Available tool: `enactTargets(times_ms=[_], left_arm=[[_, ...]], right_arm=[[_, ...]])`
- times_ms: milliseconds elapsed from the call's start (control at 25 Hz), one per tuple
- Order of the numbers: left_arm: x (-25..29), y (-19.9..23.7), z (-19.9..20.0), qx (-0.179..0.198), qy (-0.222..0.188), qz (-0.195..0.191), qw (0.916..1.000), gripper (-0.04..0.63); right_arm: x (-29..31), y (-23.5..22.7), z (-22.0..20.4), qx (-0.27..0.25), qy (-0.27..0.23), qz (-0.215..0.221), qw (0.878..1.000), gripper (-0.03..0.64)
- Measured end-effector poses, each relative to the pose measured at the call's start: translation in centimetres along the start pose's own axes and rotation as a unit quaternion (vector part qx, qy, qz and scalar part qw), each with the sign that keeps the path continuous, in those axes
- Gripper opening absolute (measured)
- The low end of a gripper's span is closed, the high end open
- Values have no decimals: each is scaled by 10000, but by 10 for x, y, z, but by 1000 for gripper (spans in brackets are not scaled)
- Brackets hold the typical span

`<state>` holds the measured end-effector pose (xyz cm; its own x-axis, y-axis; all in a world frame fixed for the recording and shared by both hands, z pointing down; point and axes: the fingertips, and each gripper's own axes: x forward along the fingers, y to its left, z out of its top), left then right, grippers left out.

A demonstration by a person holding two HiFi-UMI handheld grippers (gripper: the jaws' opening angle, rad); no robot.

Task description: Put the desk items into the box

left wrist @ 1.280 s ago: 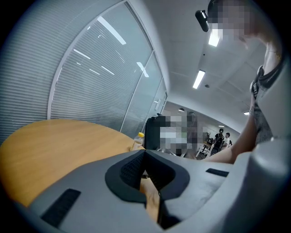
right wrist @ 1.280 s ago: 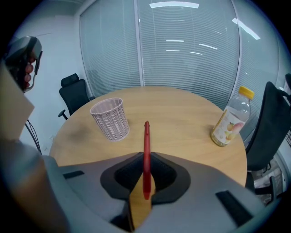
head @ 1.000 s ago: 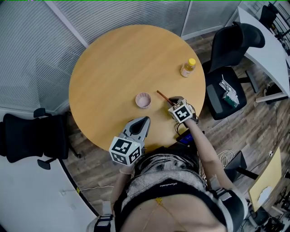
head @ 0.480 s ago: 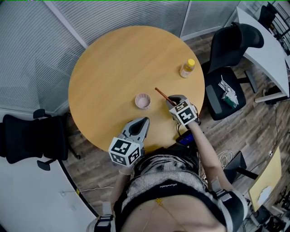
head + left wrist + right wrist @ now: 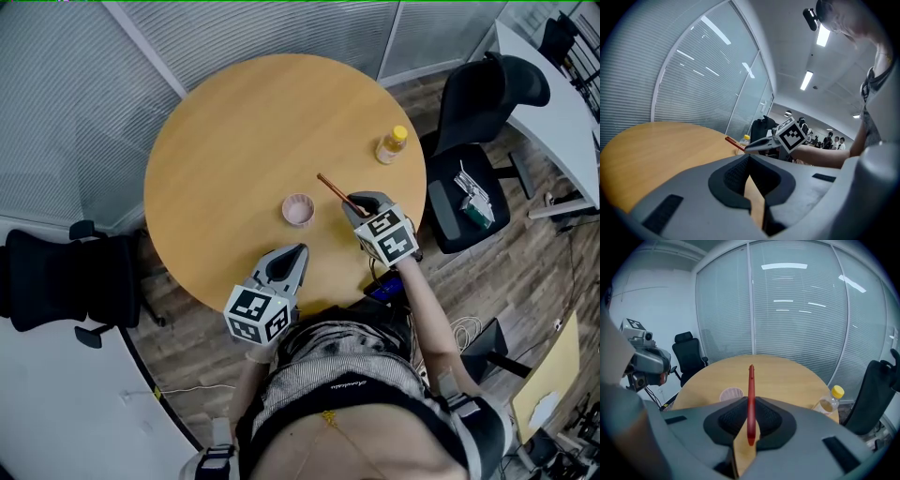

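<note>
Top-down head view: a person stands at a round wooden table (image 5: 234, 131) w/ a handheld gripper in each hand. Nearest the body, the L gripper (image 5: 294, 255) is at the table's near edge, pointing across the top. Its own view shows the jaws together w/ nothing between them.

Just to its right and a bit farther in, the R gripper (image 5: 360, 202) is clamped on a red pen (image 5: 330, 187). The pads pinch the pen near its back end. The rest pokes straight out past the jaw tips, over the tabletop, angled toward the table's centre.

Left of the pen, not touching it, a small pink round container (image 5: 298, 209) stands upright on the table. It is ahead of the L gripper & clear of both grippers.

Farther out, near the table's right edge, a clear bottle (image 5: 391, 145) w/ a yellow cap stands upright, well apart from the pen.

Beyond the table are a glass wall w/ blinds (image 5: 281, 28), a black office chair (image 5: 483, 103) at right & another black chair (image 5: 56, 281) at left. A wood-look floor (image 5: 506, 272) lies around them.
</note>
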<state>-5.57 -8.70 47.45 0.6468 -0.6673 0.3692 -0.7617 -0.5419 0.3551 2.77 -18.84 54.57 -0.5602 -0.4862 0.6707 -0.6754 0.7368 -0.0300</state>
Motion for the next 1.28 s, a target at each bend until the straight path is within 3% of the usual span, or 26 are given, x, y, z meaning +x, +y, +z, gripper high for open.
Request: enactTargets(times_ms=[760,1280], left_arm=[[-13,21,1,-210,-136,475,9986,-2],[-19,34,-2,-354,-202,648,9971,-3]], right_arm=[[2,3,48,-353,-285,274,9986,61],[32,20,27,-777,497,590,9940,61]])
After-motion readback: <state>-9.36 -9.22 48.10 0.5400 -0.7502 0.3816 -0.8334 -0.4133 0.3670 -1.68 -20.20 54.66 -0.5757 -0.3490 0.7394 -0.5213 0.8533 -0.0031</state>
